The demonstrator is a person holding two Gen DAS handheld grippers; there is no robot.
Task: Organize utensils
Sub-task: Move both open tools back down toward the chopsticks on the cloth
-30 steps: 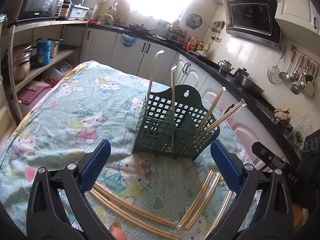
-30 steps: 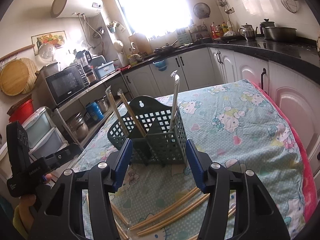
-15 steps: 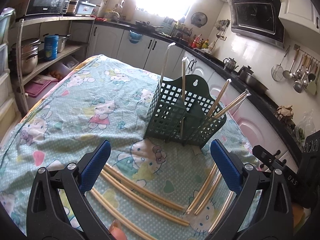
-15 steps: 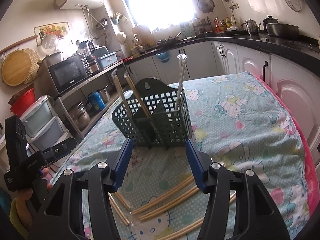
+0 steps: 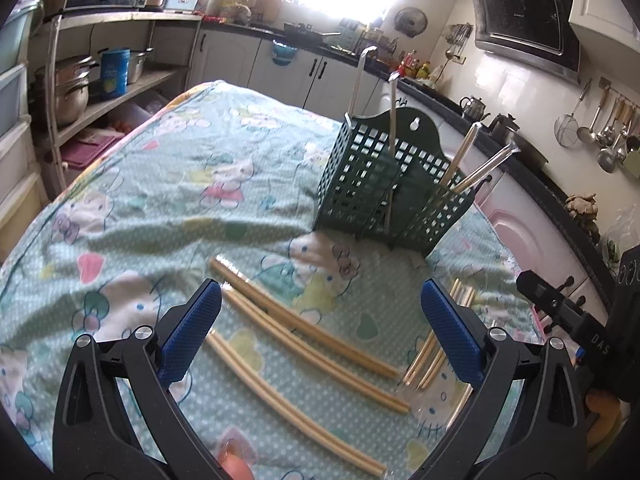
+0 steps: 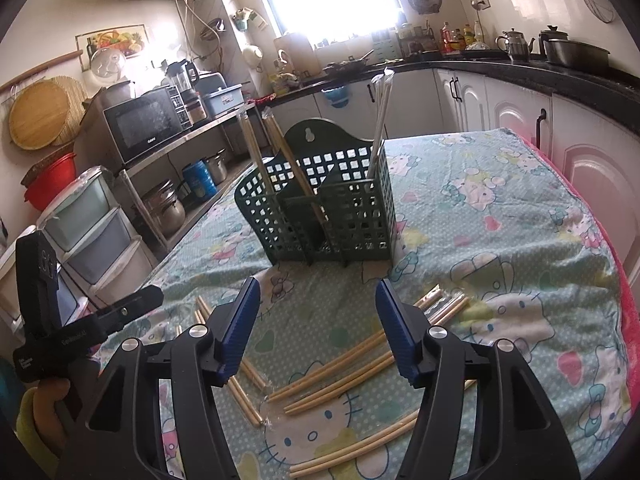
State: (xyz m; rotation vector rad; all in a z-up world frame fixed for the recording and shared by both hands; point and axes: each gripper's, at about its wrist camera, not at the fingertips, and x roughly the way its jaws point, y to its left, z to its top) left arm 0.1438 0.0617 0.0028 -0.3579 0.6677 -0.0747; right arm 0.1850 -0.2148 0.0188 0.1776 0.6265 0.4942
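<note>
Worktop (image 5: 168,184) under cartoon cloth. Green basket (image 6: 320,208) at 12 o'clock from both grippers, four wrapped chopstick pairs upright in it. Loose chopsticks (image 5: 312,336) flat on cloth at 6 o'clock of basket. Left gripper (image 5: 320,332) fingers wide, empty. Right gripper (image 6: 318,324) fingers just opened wider, nothing between.

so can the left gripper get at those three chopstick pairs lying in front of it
Probably yes. The left gripper is open and empty, and the wrapped chopstick pairs lie flat on the cloth just beyond its tips with nothing across them. The green basket stands farther back, and the right gripper is off to one side.
</note>
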